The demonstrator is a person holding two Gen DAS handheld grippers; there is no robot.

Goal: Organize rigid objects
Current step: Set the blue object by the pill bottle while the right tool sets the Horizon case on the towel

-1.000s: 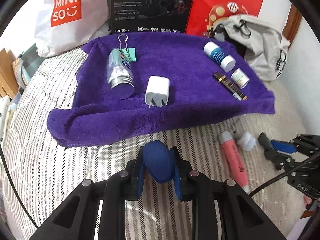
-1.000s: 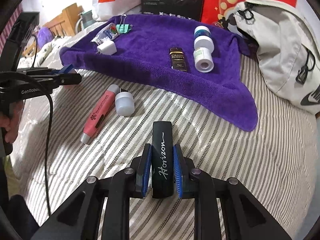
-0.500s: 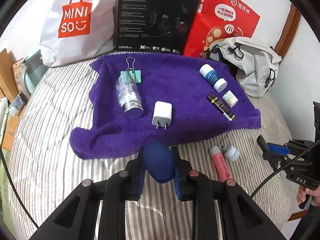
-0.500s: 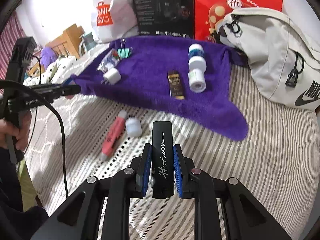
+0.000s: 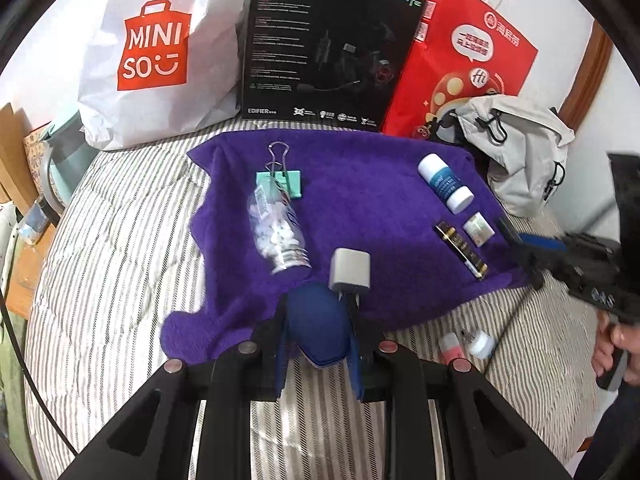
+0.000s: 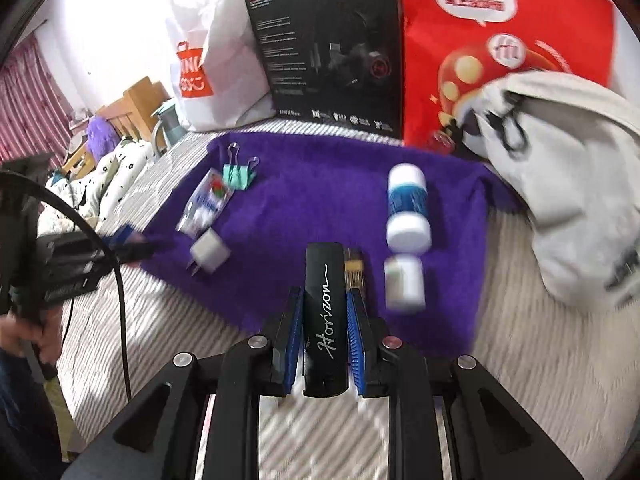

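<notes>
1. Both grippers are now closer to the purple towel (image 5: pixel 360 200) than half a second ago: the charger and the small bottles are appearing larger, and the right wrist view is blurring with motion.
2. Left gripper (image 5: pixel 318 330) is clenching its fingers (image 5: pixel 280 360) on a rounded dark blue object (image 5: pixel 318 326), hanging over the towel's near edge, just short of the white charger (image 5: pixel 350 270).
3. Right gripper (image 6: pixel 324 336) is grasping a black case lettered "Horizon" (image 6: pixel 324 320) between its blue pads, its far end reaching over the towel beside the dark gold-trimmed tube (image 6: pixel 354 268).
4. Lying on the towel are a clear bottle of white pills (image 5: pixel 278 236), a green binder clip (image 5: pixel 280 180), a blue-and-white bottle (image 5: pixel 444 184) and a small white jar (image 5: pixel 478 229).
5. Sitting on the striped bed (image 5: pixel 120 260), off the towel, are a pink tube (image 5: pixel 450 348) and a small white bottle (image 5: pixel 482 344).
6. Standing behind the towel are a white shopping bag (image 5: pixel 160 52), a black box (image 5: pixel 324 44), a red bag (image 5: pixel 460 56) and a grey backpack (image 5: pixel 524 148).
</notes>
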